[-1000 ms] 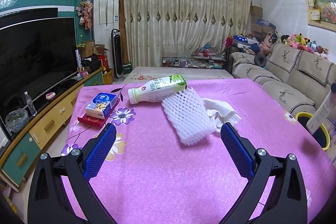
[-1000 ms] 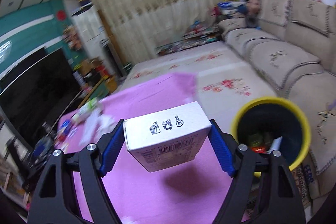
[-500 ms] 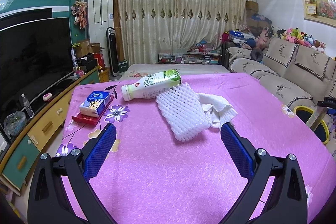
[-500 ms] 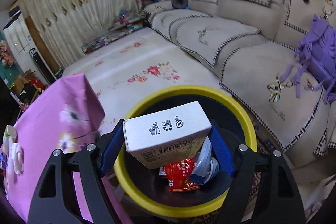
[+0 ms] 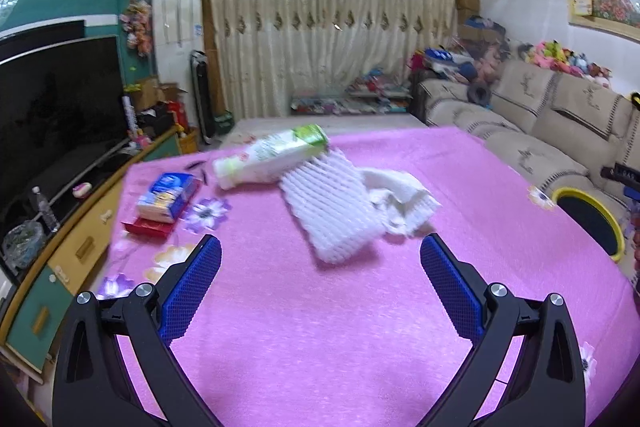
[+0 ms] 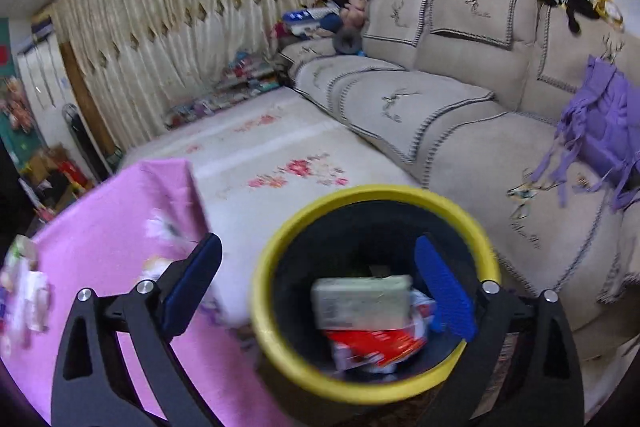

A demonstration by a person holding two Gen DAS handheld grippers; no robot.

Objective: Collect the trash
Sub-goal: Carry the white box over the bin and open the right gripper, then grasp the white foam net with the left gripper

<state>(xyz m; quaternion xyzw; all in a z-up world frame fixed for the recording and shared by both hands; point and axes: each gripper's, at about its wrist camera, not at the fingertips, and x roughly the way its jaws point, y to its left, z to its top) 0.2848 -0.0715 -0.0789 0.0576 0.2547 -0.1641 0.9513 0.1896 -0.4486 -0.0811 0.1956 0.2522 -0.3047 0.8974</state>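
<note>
Fingers of right gripper [image 6: 318, 255] now spread and empty; half a second ago they clamped the box [image 6: 362, 301], which now lies in the yellow-rimmed bin [image 6: 280, 247], so that drop looks done. Left gripper [image 5: 320, 253] open, empty, over tabletop [image 5: 320, 347]; foam net [image 5: 332, 205], tissue [image 5: 404, 201], bottle [image 5: 272, 157] at 12 o'clock remain.

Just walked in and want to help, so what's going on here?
Someone is clearing trash with two handheld claws. The right claw hangs open above the yellow-rimmed bin, with a white box inside on other rubbish. The left claw, open, faces foam netting, a bottle and crumpled tissue on the pink table.
</note>
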